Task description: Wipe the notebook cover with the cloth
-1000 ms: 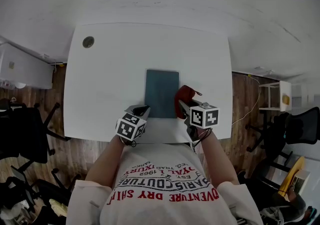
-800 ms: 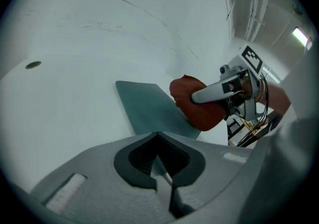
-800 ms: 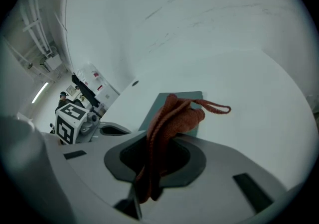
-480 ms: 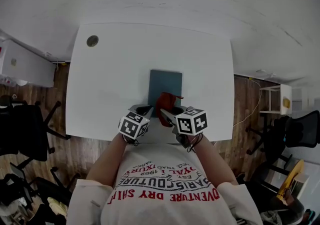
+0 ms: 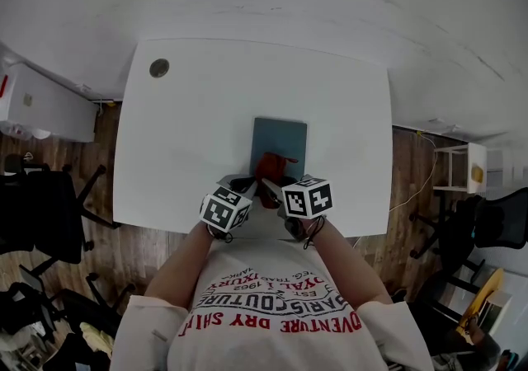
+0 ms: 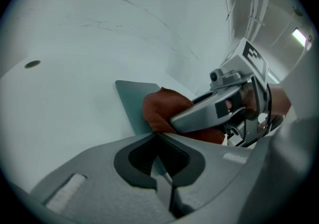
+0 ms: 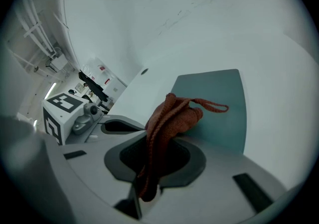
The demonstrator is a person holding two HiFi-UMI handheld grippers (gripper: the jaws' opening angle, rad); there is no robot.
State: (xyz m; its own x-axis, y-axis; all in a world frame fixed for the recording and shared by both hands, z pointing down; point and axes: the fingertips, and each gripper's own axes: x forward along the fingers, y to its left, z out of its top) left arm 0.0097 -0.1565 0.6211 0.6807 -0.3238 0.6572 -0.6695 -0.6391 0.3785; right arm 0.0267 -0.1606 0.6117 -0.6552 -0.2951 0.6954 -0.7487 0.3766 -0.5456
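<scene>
A teal notebook point(image 5: 280, 137) lies flat on the white table point(image 5: 190, 130), near its front edge. My right gripper point(image 5: 266, 186) is shut on a rust-red cloth point(image 5: 271, 166), which rests bunched on the near part of the cover. The right gripper view shows the cloth point(image 7: 172, 116) running back between the jaws of that gripper point(image 7: 160, 141), its loop lying on the notebook point(image 7: 219, 98). My left gripper point(image 5: 241, 185) sits at the notebook's near left corner. In the left gripper view this gripper point(image 6: 158, 136) is shut on the notebook's point(image 6: 134, 98) near edge, with the cloth point(image 6: 162, 111) just beyond.
A round dark grommet point(image 5: 159, 68) sits in the table's far left corner. A white cabinet point(image 5: 41, 105) and dark office chairs point(image 5: 49, 204) stand to the left. Another chair point(image 5: 495, 221) and a small white stand point(image 5: 462, 163) are on the right.
My right gripper has carried the cloth leftward, from the notebook's right edge onto the near part of the cover. The left gripper has stayed at the near left corner.
</scene>
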